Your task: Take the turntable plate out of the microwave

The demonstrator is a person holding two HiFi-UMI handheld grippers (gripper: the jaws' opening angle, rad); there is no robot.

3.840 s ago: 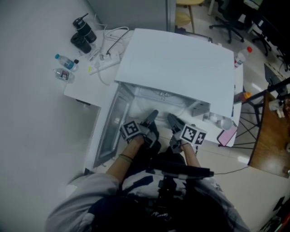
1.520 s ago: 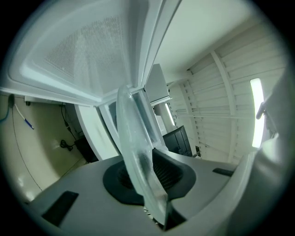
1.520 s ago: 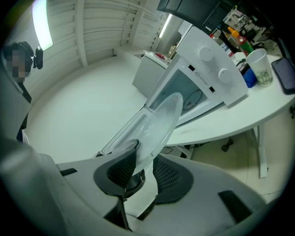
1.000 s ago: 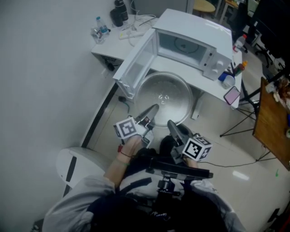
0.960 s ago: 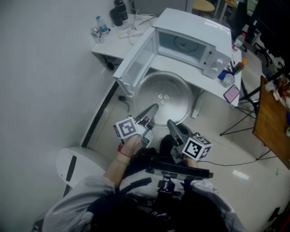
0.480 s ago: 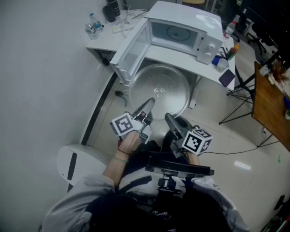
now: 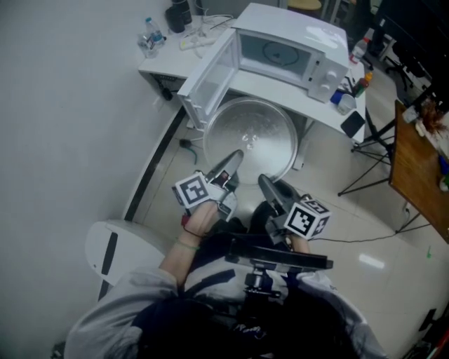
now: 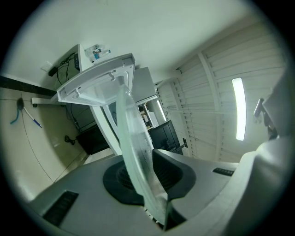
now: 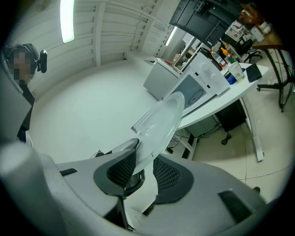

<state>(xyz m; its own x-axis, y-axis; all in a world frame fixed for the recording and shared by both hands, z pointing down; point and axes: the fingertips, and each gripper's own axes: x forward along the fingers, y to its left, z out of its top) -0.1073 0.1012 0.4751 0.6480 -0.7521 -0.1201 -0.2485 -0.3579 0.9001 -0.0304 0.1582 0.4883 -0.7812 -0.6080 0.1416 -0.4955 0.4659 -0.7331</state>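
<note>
Turntable plate (image 7: 250,137), clear glass and round, is outside the microwave (image 7: 291,50). It is held in the air over the pale floor (image 7: 330,210), in front of the white table (image 7: 163,64) and just below the open door (image 7: 210,78) as the head view shows it.

At the far left a white rounded object with a dark stripe (image 7: 111,247) sits low beside the wall. On the table's left end stand two small water bottles (image 7: 149,41), with a dark flask (image 7: 179,12) and a white power strip with cables (image 7: 195,38) next to them. The microwave door swings out to the left, and the cavity behind it shows its bare floor.

The left gripper (image 7: 233,157) reaches over the near rim of the turntable plate. Its own view shows both dark pads pressed on the glass edge, so it is clamped on the plate. The right gripper (image 7: 264,181) takes the same near rim just to the right. Its jaws stand wider, and its view also shows the glass pinched between the two pads.

Right of the microwave, small bottles (image 7: 358,83) and a dark phone (image 7: 351,124) lie at the table's end. A black stand (image 7: 368,151) and a wooden desk (image 7: 414,168) are farther right.
</note>
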